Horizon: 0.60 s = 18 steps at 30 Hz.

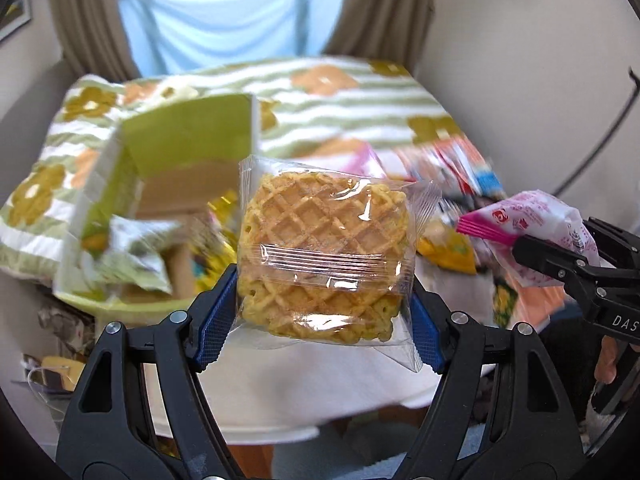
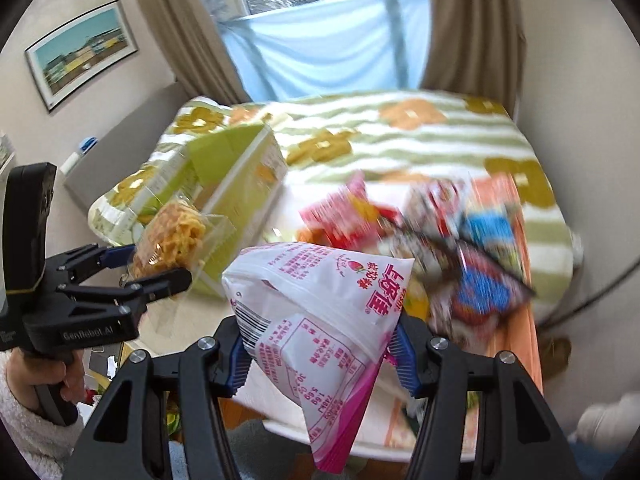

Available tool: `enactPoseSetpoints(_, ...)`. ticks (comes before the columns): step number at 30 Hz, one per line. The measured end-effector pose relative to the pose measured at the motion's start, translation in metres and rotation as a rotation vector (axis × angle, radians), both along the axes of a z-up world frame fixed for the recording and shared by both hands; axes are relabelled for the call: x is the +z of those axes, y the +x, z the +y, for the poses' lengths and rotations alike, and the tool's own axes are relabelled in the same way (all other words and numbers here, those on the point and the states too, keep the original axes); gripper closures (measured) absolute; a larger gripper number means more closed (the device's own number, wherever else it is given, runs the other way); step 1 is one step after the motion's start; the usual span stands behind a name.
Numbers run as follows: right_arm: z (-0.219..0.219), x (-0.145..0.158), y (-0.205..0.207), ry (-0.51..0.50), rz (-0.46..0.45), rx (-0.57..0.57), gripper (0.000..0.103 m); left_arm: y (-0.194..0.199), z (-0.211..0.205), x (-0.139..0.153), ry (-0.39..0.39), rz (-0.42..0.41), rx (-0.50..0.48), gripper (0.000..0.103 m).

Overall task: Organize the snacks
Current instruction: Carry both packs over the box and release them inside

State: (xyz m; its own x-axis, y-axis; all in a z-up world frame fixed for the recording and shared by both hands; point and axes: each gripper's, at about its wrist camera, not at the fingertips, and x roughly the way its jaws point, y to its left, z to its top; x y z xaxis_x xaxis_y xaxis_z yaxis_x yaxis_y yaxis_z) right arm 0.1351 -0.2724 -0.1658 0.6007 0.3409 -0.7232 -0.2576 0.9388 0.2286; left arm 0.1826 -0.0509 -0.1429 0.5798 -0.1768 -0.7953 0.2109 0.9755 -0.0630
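Two grippers are in view, each clamped on one snack. The left gripper [image 1: 322,312] has its blue pads pressed on either side of a single waffle packet [image 1: 324,256], a clear wrapper with a grid-patterned waffle inside, held upright between the fingers and lifted above the table. The right gripper [image 2: 320,350] pinches one pink-and-white snack bag [image 2: 316,320] at its middle, the bag's top standing above the pads and its pink bottom edge hanging below them. Beyond them one white table [image 1: 280,392] carries one open green cardboard box [image 1: 180,168] on the left and, on the right, a blurred heap of colourful packets [image 2: 440,248], too smeared to count. Behind lie a green-striped flowered blanket [image 2: 400,136], two brown curtains, a window and one framed picture [image 2: 80,56] on the wall.
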Motion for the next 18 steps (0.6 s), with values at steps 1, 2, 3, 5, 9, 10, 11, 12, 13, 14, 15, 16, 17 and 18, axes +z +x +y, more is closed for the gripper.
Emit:
enactPoseSetpoints(1,0.005,0.006,0.005,0.001,-0.011,0.011,0.049,0.006,0.010,0.005,-0.001,-0.011,0.015,0.030)
enactPoseSetpoints(2,0.011,0.010,0.011,0.004,-0.018,0.023,0.049,0.012,0.018,0.009,-0.001,-0.018,0.027,0.030)
enactPoseSetpoints(3,0.019,0.016,0.019,0.008,-0.025,0.035,0.049,0.020,0.027,0.012,-0.003,-0.025,0.039,0.030)
enactPoseSetpoints(5,0.033,0.024,0.035,0.014,-0.037,0.058,0.049,0.037,0.049,0.016,-0.005,-0.031,0.060,0.030)
enactPoseSetpoints(9,0.071,0.036,0.073,0.022,-0.060,0.088,0.049,0.075,0.091,0.014,-0.007,-0.017,0.086,0.030)
enactPoseSetpoints(10,0.078,0.038,0.080,0.023,-0.062,0.089,0.049,0.086,0.101,0.012,-0.010,-0.009,0.089,0.030)
enactPoseSetpoints(11,0.087,0.040,0.090,0.026,-0.063,0.092,0.049,0.094,0.108,0.009,-0.012,-0.003,0.092,0.030)
enactPoseSetpoints(12,0.098,0.040,0.102,0.031,-0.061,0.093,0.049,0.105,0.117,0.006,-0.011,0.006,0.095,0.030)
enactPoseSetpoints(13,0.107,0.040,0.111,0.035,-0.057,0.094,0.049,0.120,0.129,0.002,-0.010,0.022,0.098,0.030)
enactPoseSetpoints(14,0.114,0.040,0.118,0.038,-0.054,0.095,0.049,0.130,0.138,-0.003,-0.012,0.034,0.098,0.030)
enactPoseSetpoints(15,0.124,0.039,0.127,0.039,-0.049,0.095,0.049,0.139,0.145,-0.007,-0.015,0.045,0.099,0.030)
enactPoseSetpoints(16,0.135,0.038,0.138,0.038,-0.041,0.094,0.049,0.154,0.157,-0.013,-0.020,0.067,0.101,0.030)
enactPoseSetpoints(17,0.145,0.036,0.147,0.038,-0.030,0.093,0.049,0.162,0.164,-0.017,-0.024,0.078,0.099,0.030)
enactPoseSetpoints(18,0.152,0.034,0.154,0.038,-0.021,0.090,0.049,0.172,0.171,-0.022,-0.027,0.092,0.098,0.030)
